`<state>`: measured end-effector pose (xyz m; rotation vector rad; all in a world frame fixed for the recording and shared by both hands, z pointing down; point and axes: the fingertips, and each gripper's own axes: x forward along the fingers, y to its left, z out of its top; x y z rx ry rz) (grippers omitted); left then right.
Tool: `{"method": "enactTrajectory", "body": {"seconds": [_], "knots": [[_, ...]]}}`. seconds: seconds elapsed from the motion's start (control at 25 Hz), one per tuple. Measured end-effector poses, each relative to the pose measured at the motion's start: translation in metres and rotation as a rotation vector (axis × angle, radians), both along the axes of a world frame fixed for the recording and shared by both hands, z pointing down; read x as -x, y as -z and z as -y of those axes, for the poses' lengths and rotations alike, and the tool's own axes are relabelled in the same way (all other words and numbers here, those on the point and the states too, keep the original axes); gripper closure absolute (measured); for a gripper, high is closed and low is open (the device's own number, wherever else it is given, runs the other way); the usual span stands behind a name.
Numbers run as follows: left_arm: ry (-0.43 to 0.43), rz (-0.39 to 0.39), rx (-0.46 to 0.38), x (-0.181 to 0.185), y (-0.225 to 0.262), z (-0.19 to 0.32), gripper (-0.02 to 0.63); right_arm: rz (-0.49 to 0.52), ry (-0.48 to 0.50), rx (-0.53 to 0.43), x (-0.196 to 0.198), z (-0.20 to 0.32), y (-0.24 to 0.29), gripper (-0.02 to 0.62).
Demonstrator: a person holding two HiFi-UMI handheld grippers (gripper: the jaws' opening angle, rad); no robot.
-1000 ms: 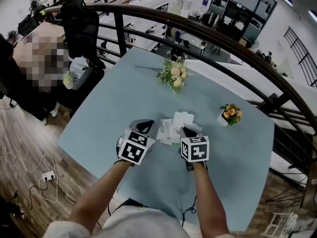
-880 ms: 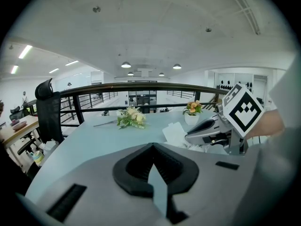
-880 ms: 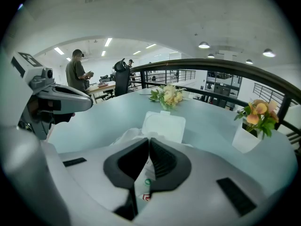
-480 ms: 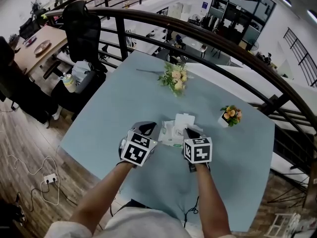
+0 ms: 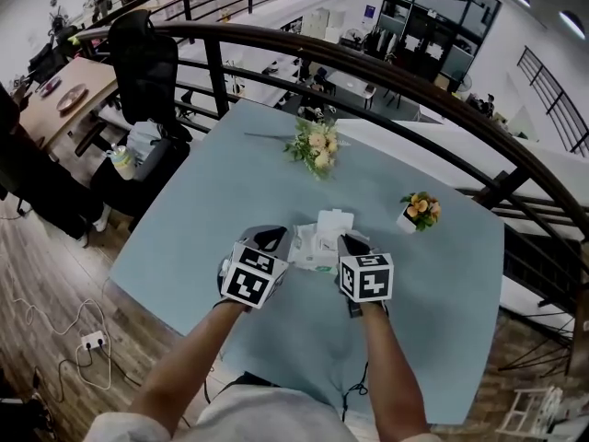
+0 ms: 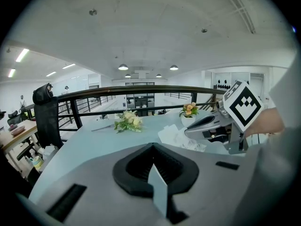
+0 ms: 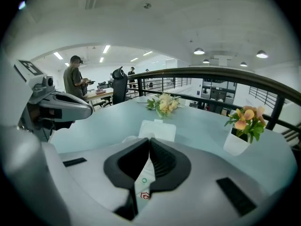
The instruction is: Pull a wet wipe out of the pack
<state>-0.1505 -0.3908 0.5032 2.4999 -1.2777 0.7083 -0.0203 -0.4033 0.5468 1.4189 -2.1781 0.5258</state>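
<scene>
The white wet wipe pack [image 5: 311,250] lies on the light blue table [image 5: 212,201], its lid flap [image 5: 333,221] folded open toward the far side. My left gripper [image 5: 270,239] sits at the pack's left end. Its jaws are shut [image 6: 152,163] on a thin pale sheet [image 6: 159,192], apparently the pack's end seam. At the pack's right end, my right gripper [image 5: 348,244] is shut [image 7: 149,149] on the printed seam [image 7: 142,188] with a small red shield. The open lid [image 7: 157,130] shows just beyond those jaws. No wipe stands out of the opening.
A flower bouquet [image 5: 315,145] lies at the table's far side. A small white pot with orange flowers [image 5: 416,212] stands right of the pack. A dark railing [image 5: 405,72] curves behind the table, and a black office chair [image 5: 147,63] stands at the left. A person [image 7: 75,79] stands far off.
</scene>
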Motion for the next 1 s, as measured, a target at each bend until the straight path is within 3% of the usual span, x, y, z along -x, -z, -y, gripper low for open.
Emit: {"method": "enactTrajectory", "body": {"seconds": [1.0], "knots": [[-0.048, -0.004, -0.033, -0.016, 0.016, -0.002, 0.614, 0.064, -0.040, -0.073, -0.008, -0.005, 0.036, 0.583]]}}
